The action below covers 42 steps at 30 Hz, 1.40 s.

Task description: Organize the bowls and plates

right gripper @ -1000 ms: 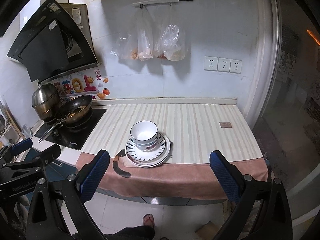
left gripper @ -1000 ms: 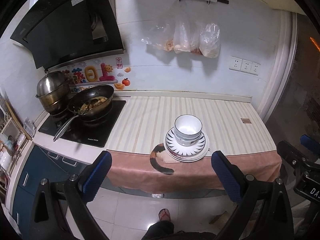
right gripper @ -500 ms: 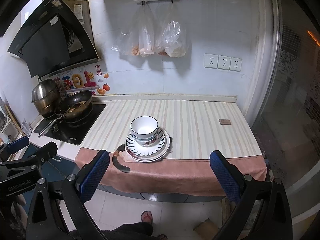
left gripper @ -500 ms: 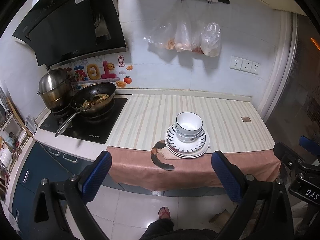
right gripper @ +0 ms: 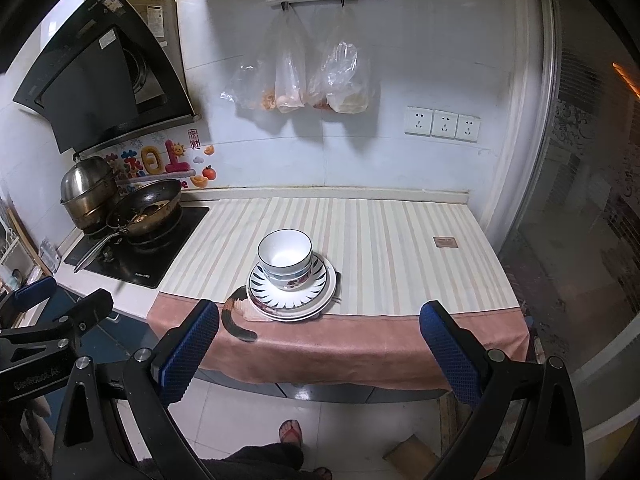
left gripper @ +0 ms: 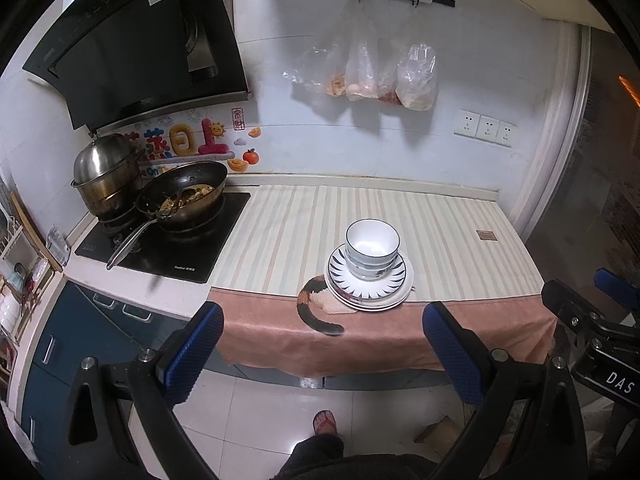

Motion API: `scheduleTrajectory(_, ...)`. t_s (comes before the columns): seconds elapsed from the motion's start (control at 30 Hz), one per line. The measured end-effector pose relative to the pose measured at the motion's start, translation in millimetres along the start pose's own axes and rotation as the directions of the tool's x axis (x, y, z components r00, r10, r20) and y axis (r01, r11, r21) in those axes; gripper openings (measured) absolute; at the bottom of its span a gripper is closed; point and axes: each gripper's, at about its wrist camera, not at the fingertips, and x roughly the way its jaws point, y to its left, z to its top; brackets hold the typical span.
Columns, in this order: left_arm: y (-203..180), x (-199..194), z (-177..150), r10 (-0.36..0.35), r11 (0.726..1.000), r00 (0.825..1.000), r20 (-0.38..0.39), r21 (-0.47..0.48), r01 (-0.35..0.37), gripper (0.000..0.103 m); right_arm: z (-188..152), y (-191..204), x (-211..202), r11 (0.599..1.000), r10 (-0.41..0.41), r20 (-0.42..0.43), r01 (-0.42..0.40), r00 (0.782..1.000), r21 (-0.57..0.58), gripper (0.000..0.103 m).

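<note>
A stack of white bowls (left gripper: 372, 248) (right gripper: 285, 262) sits on a stack of plates (left gripper: 366, 290) (right gripper: 290, 300) near the front edge of the counter; the top plate has a black ray pattern. My left gripper (left gripper: 322, 344) is open and empty, held back from the counter over the floor. My right gripper (right gripper: 320, 344) is open and empty too, also back from the counter. The right gripper shows at the right edge of the left wrist view (left gripper: 592, 320). The left gripper shows at the left edge of the right wrist view (right gripper: 52, 320).
A striped cloth with a pink border (left gripper: 400, 332) (right gripper: 360, 344) covers the counter. On the left stand a hob with a frying pan (left gripper: 184, 196) (right gripper: 146, 206) and a steel pot (left gripper: 104, 172). Plastic bags (right gripper: 296, 80) hang on the wall. A glass door (right gripper: 580, 200) is at the right.
Both grippers have drawn back and up a little from the counter, so the dishes look slightly smaller and higher. Dishes have not moved. Both grippers stay open.
</note>
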Motion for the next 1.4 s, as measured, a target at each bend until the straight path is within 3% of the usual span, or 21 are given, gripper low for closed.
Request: scheduleTrajectory(1.4,0.0,-2.9,-2.1,0.003,1.000,1.000,-0.003,-0.009,-0.003,0.102,-2.9,3.2,3.7,1.000,0.005,-0.003,-0.005,1.000,0.005,0.103)
